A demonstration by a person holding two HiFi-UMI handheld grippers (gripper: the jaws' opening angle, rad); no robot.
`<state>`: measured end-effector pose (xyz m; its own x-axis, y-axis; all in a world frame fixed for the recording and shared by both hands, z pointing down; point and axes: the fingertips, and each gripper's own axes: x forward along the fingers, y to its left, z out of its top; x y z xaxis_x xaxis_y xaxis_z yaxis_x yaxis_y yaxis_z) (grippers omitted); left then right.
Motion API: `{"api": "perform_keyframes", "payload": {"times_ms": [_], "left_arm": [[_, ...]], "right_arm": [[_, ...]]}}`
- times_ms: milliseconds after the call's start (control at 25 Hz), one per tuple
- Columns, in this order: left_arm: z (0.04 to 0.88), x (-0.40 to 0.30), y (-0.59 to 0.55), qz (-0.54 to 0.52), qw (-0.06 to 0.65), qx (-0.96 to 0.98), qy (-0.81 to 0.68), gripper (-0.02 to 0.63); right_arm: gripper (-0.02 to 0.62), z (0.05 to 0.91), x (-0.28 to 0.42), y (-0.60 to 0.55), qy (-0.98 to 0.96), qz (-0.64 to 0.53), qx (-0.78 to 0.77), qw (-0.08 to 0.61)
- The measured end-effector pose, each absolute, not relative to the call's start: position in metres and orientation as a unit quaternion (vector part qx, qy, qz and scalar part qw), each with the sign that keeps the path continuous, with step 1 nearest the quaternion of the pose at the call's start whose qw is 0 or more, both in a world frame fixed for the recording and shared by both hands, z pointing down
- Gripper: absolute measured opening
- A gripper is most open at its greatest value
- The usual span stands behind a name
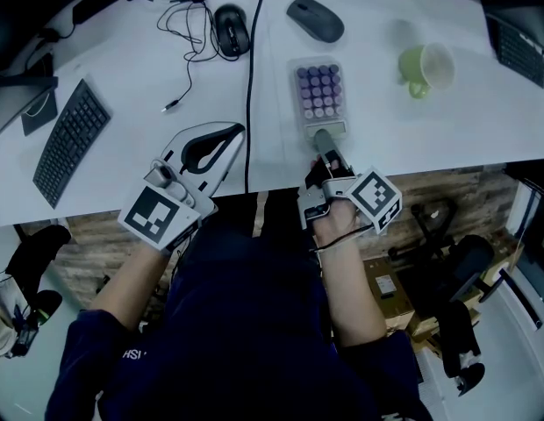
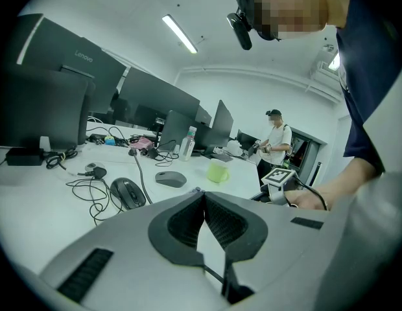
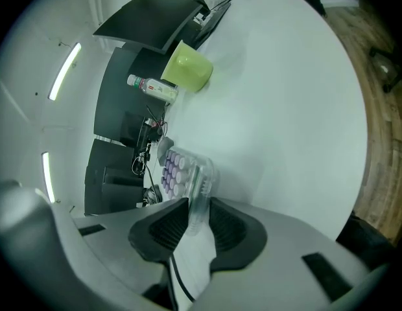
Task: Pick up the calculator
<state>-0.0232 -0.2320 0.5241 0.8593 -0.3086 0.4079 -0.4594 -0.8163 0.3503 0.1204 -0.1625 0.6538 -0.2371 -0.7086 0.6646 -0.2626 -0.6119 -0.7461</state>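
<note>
Head view, near to far. The left gripper (image 1: 230, 133) sits at the near edge of the table (image 1: 412, 134), at nine o'clock from the right gripper (image 1: 324, 144). Its fingers meet at the tips with nothing between them. The right gripper points toward twelve o'clock, and its fingers are clamped on the near, display end of the calculator (image 1: 318, 91). The calculator lies on the white table just beyond the edge.

A green mug (image 1: 426, 67) stands at two o'clock from the calculator, well apart. A black mouse (image 1: 231, 31) lies at ten o'clock, and a grey mouse (image 1: 315, 18) lies farther off at twelve o'clock.

Right gripper view: the clear casing sits between both pads, with the purple keys beyond.

Judgement: the calculator is probably light, rigid plastic with smooth, rather slippery sides. A hold across the narrow near end leaves most of its length overhanging, so it may droop or pivot on lifting. A firm hold further along the body would be steadier.
</note>
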Motion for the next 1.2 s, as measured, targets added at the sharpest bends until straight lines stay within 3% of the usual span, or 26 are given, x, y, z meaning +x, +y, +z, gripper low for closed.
{"api": "perform_keyframes", "payload": {"times_ms": [560, 1200], "left_arm": [[0.516, -0.024, -0.23, 0.168, 0.212, 0.94, -0.206, 0.029], [0.484, -0.023, -0.225, 0.149, 0.183, 0.947, -0.218, 0.029]], "right_arm": [[0.081, 0.651, 0.122, -0.166, 0.407, -0.669, -0.58, 0.225], [0.08, 0.619, 0.128, -0.168, 0.44, -0.648, -0.57, 0.247]]}}
